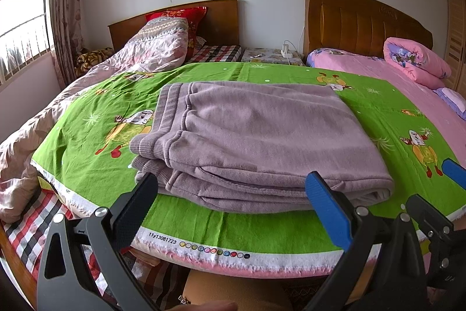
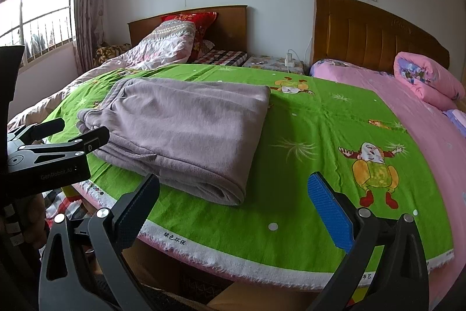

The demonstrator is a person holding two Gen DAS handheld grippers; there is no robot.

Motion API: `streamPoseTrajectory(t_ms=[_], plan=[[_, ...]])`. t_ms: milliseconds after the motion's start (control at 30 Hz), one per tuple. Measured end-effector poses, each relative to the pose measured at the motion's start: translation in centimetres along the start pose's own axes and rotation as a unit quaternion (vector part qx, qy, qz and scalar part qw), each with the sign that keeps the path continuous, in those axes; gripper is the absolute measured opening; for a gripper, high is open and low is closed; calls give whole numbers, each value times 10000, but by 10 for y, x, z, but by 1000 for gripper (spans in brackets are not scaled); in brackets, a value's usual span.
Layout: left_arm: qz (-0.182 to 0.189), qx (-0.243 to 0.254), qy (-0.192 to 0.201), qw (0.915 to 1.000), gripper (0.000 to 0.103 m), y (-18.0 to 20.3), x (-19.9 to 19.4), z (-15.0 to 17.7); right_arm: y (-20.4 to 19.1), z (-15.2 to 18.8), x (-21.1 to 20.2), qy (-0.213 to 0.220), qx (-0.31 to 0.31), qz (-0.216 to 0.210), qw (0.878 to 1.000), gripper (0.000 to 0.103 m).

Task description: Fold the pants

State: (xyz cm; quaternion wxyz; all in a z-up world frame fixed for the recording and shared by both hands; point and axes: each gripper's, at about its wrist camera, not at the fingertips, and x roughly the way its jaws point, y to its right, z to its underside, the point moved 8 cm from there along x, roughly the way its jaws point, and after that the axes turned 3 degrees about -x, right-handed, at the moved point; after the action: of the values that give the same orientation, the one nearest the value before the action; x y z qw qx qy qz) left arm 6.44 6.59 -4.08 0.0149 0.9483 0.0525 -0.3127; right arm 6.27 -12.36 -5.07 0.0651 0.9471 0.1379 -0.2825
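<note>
Mauve knit pants (image 1: 262,136) lie folded in a thick stack on a green cartoon-print sheet (image 1: 262,229); ribbed waistband and cuffs face left. They also show in the right wrist view (image 2: 186,130). My left gripper (image 1: 233,209) is open and empty, just in front of the stack's near edge, not touching it. My right gripper (image 2: 233,212) is open and empty, over the sheet (image 2: 320,136) to the right of the stack. The right gripper shows at the right edge of the left wrist view (image 1: 437,209); the left gripper's body shows at the left of the right wrist view (image 2: 46,153).
The sheet's white fringed edge (image 1: 233,255) hangs at the front. A rumpled pink quilt (image 1: 139,51) and red pillow (image 1: 180,13) lie back left. A pink bed (image 1: 364,66) with a rolled pink quilt (image 1: 413,60) is at right. A bedside stand with charger (image 1: 273,54) sits between headboards.
</note>
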Motion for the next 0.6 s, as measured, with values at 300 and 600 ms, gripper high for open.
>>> streamPoseTrajectory(t_ms=[300,600], plan=[[1,13,1,10000,101,0,0,0,0,0,0,-2,0,-4,10000,99],[11,14,2,10000,101,-1,0,0,0,4,1,-26,-1,-19,10000,99]])
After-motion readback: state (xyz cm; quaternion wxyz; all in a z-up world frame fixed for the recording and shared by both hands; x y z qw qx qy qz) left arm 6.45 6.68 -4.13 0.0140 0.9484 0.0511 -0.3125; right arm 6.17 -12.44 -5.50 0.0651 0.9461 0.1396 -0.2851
